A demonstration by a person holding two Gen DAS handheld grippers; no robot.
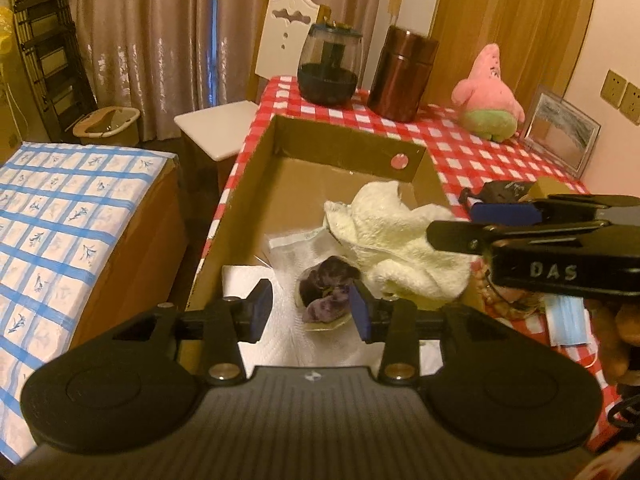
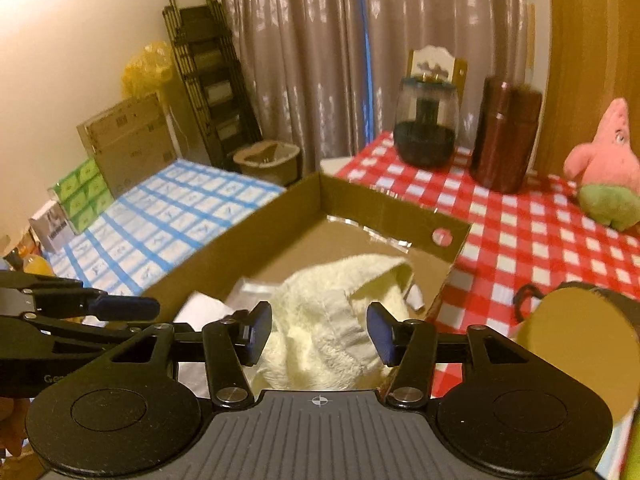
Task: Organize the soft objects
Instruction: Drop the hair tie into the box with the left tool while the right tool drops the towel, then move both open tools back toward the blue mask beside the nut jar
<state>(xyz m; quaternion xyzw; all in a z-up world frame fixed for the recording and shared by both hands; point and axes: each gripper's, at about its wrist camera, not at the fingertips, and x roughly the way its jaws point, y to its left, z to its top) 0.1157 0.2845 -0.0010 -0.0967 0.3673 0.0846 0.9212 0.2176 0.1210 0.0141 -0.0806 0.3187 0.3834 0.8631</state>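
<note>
An open cardboard box (image 1: pixel 344 144) sits on the red checked table (image 1: pixel 460 148). Inside it lie a crumpled cream towel (image 1: pixel 400 240), a small purple soft thing (image 1: pixel 328 284), a clear packet (image 1: pixel 296 244) and white tissue paper (image 1: pixel 280 344). My left gripper (image 1: pixel 312 310) hovers open above the purple thing, touching nothing. My right gripper (image 2: pixel 320 332) is open over the towel (image 2: pixel 336 320), pads clear of it; in the left wrist view it reaches in from the right (image 1: pixel 472 224). A pink star plush (image 1: pixel 486 92) sits at the back right of the table.
A dark glass jar (image 1: pixel 330 68) and a brown canister (image 1: pixel 402 74) stand behind the box, with a picture frame (image 1: pixel 560 132) by the wall. A blue face mask (image 1: pixel 568 320) lies right of the box. A blue checked surface (image 1: pixel 60 220) is on the left, a white chair (image 1: pixel 288 32) behind.
</note>
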